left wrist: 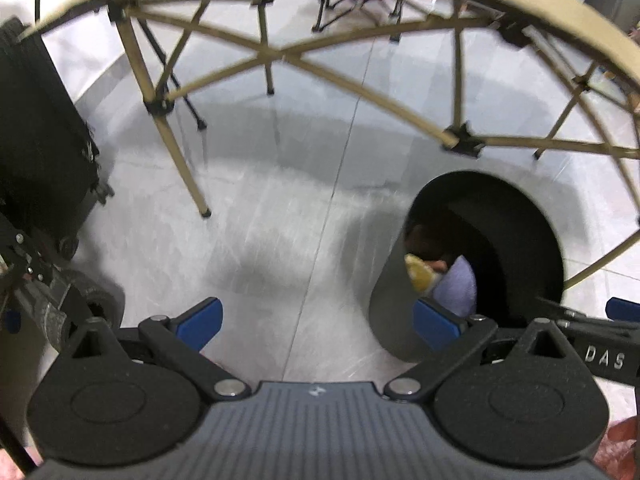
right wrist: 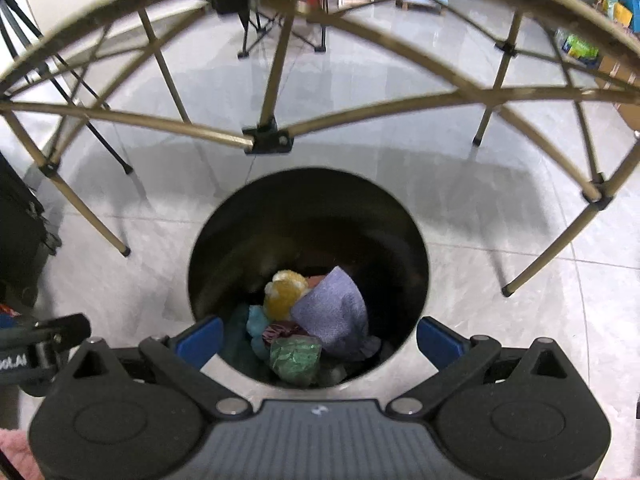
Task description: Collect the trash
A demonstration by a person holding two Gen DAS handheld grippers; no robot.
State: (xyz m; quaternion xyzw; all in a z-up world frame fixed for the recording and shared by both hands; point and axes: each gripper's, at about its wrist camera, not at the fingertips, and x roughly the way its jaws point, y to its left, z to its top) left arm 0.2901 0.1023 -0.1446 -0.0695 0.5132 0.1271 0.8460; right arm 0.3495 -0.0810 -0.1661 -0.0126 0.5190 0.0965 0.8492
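A black round trash bin stands on the grey tiled floor, directly below my right gripper, which is open and empty above its mouth. Inside lie a yellow crumpled piece, a lilac cloth piece, a green foil wad, a teal piece and a dark red piece. My left gripper is open and empty over the floor, left of the same bin. The yellow piece and lilac piece show inside it.
A folding table's tan frame and legs arch over the bin; its legs also stand in the left wrist view. A black case on wheels stands at the left. Folding chair legs and boxes are farther back.
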